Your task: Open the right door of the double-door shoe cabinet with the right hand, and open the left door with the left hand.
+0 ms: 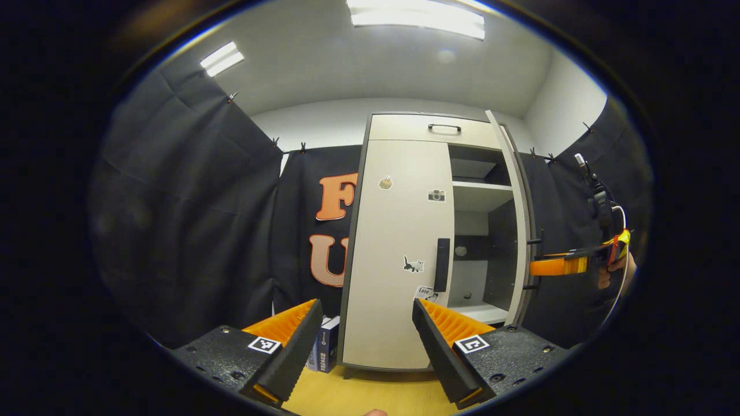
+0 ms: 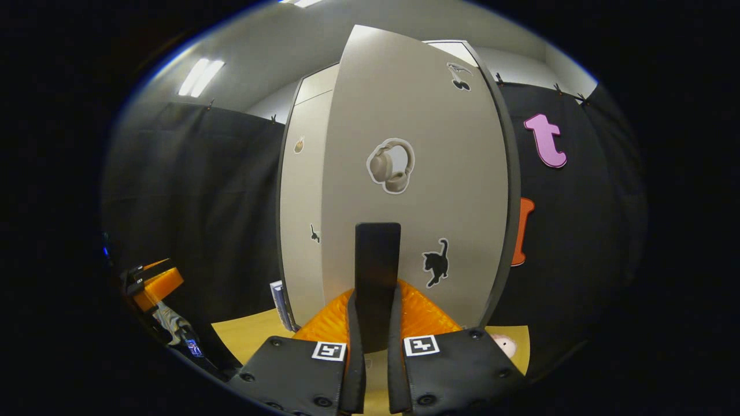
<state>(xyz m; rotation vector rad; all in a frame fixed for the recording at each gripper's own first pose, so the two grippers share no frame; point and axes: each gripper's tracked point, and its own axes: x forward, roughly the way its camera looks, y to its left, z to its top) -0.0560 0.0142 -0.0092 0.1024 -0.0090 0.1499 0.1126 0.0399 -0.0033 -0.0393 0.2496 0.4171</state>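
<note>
Black cloth (image 1: 191, 219) is hung by clips along white walls (image 1: 324, 124) on every side. Long fluorescent ceiling panels (image 1: 416, 17) are lit overhead. A pale yellow wooden floor (image 1: 370, 396) is seen below, with blue boxes (image 1: 325, 349) stood on it.

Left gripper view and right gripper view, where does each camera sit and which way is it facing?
Left gripper view: rides the left tool, fingers spread, facing the cabinet front with the shut left door; a hand holds the other tool at the opened right door.
Right gripper view: rides the right tool, close against the right door, fingers clamped on its handle.
Shared: both doors and the wooden floor.
</note>
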